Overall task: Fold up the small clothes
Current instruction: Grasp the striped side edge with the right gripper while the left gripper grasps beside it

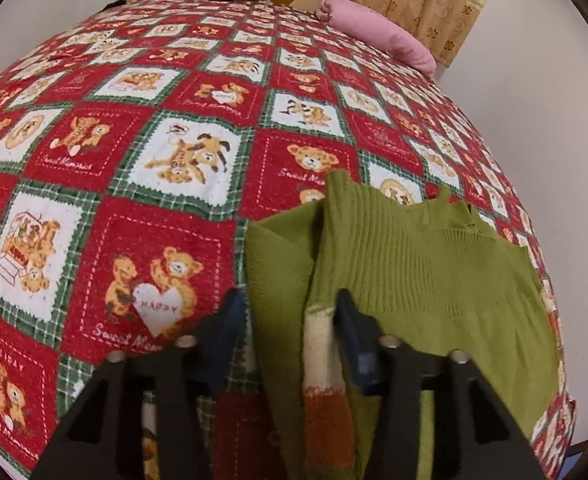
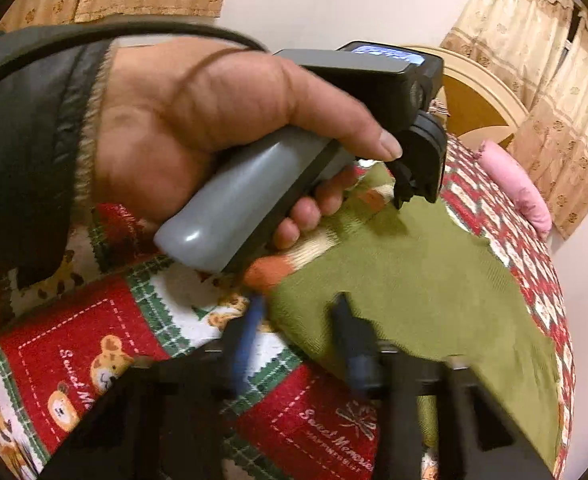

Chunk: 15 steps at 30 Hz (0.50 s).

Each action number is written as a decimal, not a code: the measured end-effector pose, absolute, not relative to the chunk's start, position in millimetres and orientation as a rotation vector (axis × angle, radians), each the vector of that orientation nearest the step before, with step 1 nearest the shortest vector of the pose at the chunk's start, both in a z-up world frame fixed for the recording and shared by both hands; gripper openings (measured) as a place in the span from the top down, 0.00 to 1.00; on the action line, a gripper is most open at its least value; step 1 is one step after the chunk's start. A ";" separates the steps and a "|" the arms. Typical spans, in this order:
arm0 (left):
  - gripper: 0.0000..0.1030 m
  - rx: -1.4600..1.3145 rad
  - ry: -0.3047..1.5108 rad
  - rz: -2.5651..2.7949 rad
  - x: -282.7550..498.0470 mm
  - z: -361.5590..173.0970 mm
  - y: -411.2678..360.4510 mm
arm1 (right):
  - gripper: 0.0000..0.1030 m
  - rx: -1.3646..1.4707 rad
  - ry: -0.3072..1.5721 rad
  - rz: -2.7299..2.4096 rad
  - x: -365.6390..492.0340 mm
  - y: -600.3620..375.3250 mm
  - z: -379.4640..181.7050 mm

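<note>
Nearest the lens, the left tool (image 1: 290,312) has its jaws narrowed around a bunched edge of the green knitted garment (image 1: 425,264), though whether the pads truly pinch it I cannot tell. The right tool (image 2: 297,316) straddles the garment's near edge, also narrowed, its grip equally unclear. With the garment lying partly doubled on the bed's bear-print blanket (image 1: 134,152), folding looks begun, not finished. A pink pillow (image 1: 377,32) lies far off.
</note>
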<state>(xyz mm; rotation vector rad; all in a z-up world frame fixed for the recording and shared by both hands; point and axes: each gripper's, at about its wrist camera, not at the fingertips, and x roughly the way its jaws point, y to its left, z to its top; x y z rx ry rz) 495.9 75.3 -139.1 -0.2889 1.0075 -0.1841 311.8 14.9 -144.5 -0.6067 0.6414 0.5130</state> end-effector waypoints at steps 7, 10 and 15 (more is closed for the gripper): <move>0.90 -0.302 1.006 -0.209 501.3 -121.3 77.0 | 0.92 -0.510 0.640 0.535 315.1 -0.8 -131.7; 0.89 -0.271 1.010 -0.190 501.8 -119.5 70.1 | 0.93 -0.498 0.642 0.541 314.8 -3.2 -130.7; 0.70 -0.313 1.047 -0.170 506.5 -131.8 72.2 | 0.93 -0.488 0.661 0.546 316.2 -4.8 -138.2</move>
